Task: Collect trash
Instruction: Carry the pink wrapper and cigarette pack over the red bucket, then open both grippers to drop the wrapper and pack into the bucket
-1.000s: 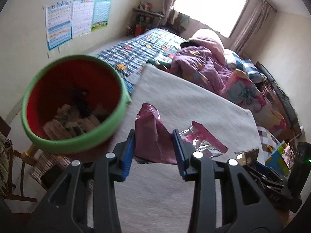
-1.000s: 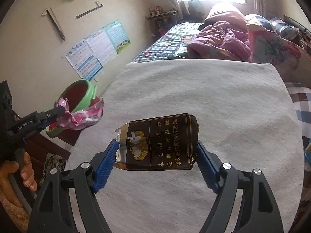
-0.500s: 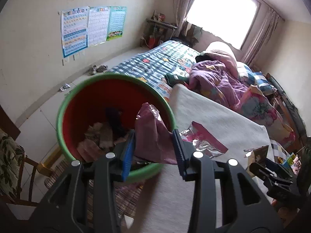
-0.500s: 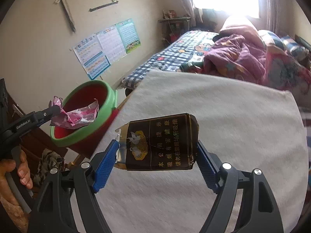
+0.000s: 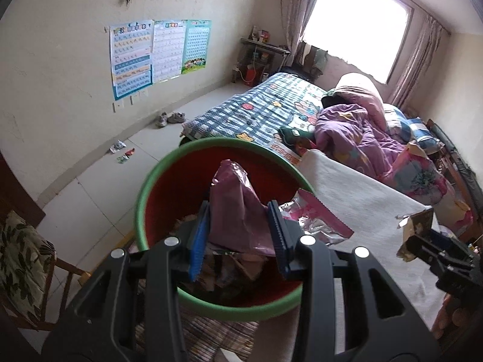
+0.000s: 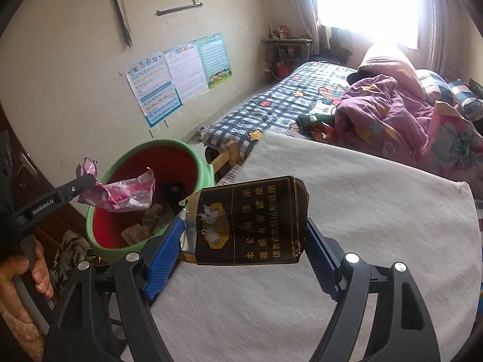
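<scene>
So my left gripper (image 5: pixel 238 235) clamps a pink wrapper (image 5: pixel 238 208) over the bin (image 5: pixel 142 208) (already part-filled); my right gripper (image 6: pixel 241 250) grips a dark carton (image 6: pixel 247 223), both undropped.

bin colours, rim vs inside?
The bin has a green rim and a red inside; it shows best in the right wrist view.

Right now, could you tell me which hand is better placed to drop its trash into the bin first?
Left. The left gripper holds the pink wrapper directly over the red bin. The right gripper grips the dark cigarette pack beside the bin, above the white cloth.
</scene>
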Available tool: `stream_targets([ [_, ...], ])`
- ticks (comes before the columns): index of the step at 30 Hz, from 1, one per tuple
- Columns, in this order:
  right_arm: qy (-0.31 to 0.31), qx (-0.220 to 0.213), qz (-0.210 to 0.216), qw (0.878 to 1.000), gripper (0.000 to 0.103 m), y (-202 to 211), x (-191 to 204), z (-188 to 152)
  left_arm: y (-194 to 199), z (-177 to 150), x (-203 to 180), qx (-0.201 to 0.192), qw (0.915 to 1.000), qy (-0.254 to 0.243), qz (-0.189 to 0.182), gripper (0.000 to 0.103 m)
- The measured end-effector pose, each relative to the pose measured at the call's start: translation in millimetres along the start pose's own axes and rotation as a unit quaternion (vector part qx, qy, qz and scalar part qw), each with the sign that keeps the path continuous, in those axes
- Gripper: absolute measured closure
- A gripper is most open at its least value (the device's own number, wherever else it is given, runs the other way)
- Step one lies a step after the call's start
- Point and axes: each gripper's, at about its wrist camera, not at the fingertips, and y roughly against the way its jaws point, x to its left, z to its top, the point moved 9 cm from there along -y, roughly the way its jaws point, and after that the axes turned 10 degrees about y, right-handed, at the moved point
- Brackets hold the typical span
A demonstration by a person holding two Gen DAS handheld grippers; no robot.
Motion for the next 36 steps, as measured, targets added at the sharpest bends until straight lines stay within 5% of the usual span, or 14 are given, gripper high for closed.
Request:
stream_targets([
  [12, 0.029, -0.005, 0.01, 1.0, 0.027, -24.1, 31.0, 35.3, -16.2, 10.5, 26.6, -0.004, 0.9994, -0.019, 0.028, 0.066],
  [36, 0.061, 0.01, 0.033, 0.998, 0.027, -56.3, 69.5, 49.5, -33.2, 5.9, 54.0, 0.013, 0.9967, -0.038, 0.07, 0.066],
])
